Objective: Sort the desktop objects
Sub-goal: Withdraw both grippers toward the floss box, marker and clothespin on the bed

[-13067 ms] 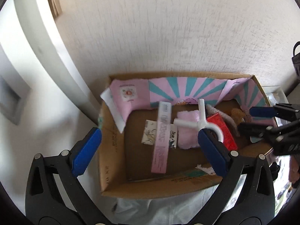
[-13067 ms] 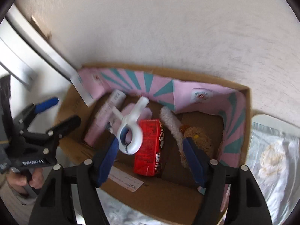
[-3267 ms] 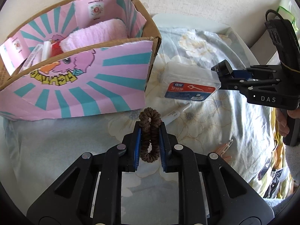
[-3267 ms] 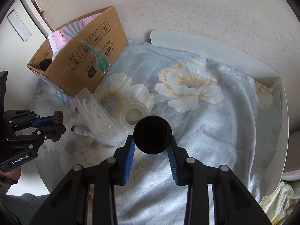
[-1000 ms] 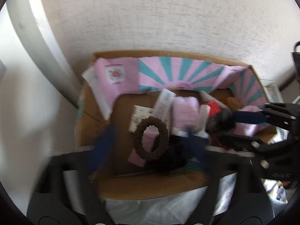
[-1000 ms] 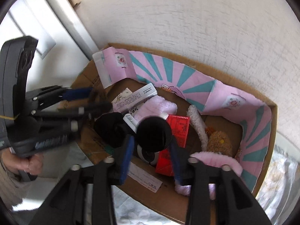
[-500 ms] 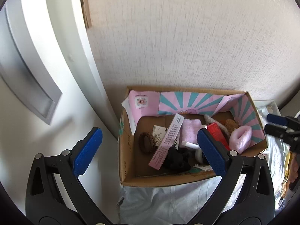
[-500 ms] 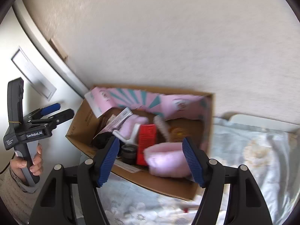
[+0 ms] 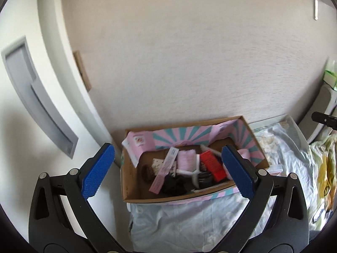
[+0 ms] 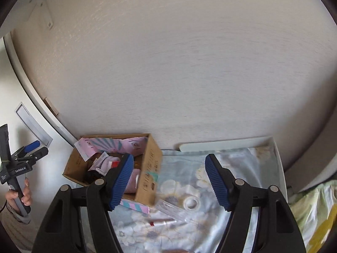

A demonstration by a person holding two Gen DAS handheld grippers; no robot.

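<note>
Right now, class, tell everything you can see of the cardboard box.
The cardboard box is brown corrugated card, open-topped, lined inside with pink and teal sunburst print. It sits upright on the floral cloth, against the wall. Inside lie a red carton, a pink fluffy piece, a brown hair tie and other items. Neither gripper touches it.

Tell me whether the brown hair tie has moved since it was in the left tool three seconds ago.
Yes. The hair tie has left the open left tool and now lies inside the box, at its left end.
</note>
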